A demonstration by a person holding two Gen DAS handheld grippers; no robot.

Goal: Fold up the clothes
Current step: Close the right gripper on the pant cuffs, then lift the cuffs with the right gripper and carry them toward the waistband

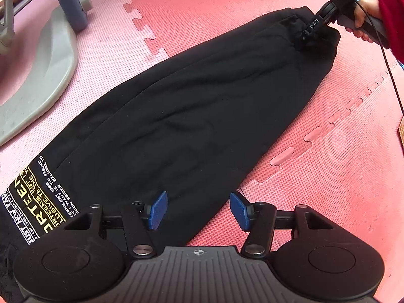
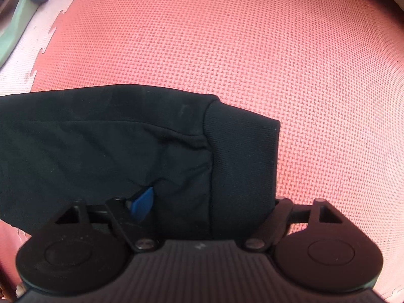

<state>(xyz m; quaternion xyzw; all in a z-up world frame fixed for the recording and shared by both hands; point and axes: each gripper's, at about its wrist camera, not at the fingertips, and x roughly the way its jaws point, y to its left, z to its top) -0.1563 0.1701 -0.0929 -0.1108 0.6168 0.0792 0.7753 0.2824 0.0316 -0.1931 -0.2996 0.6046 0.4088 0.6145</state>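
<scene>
Lying stretched across the red foam floor mat point(image 1: 315, 176) is a black garment point(image 1: 189, 116), a long folded strip that runs from the near left of the left wrist view to the far right. Its near end carries printed white and yellow lettering point(image 1: 38, 202), and that end passes under the left side of the left gripper point(image 1: 198, 210). The left gripper's blue pads point(image 1: 159, 209) stand spread apart; one hangs over the black cloth and the other over bare mat, and nothing is pinched between them.

At the far end of the garment, the right gripper point(image 1: 306, 36) reaches onto the cloth, held by a hand point(image 1: 363, 15) in a red sleeve point(image 1: 390, 12). A dark cable point(image 1: 392, 80) trails from it toward the right edge of the mat. In the right wrist view, the garment's ribbed cuff point(image 2: 242, 166) lies between that gripper's fingers point(image 2: 142, 205); one blue pad shows pressing into the cloth, while the other is hidden behind the fabric. The fingers sit wide with the cloth bunched between them, so I cannot tell whether they are clamping it.

A grey plastic base point(image 1: 38, 75) with a blue-grey upright post point(image 1: 68, 0) rests on the paler pink mat tiles point(image 1: 108, 50) at the far left. No containers appear in either view.
</scene>
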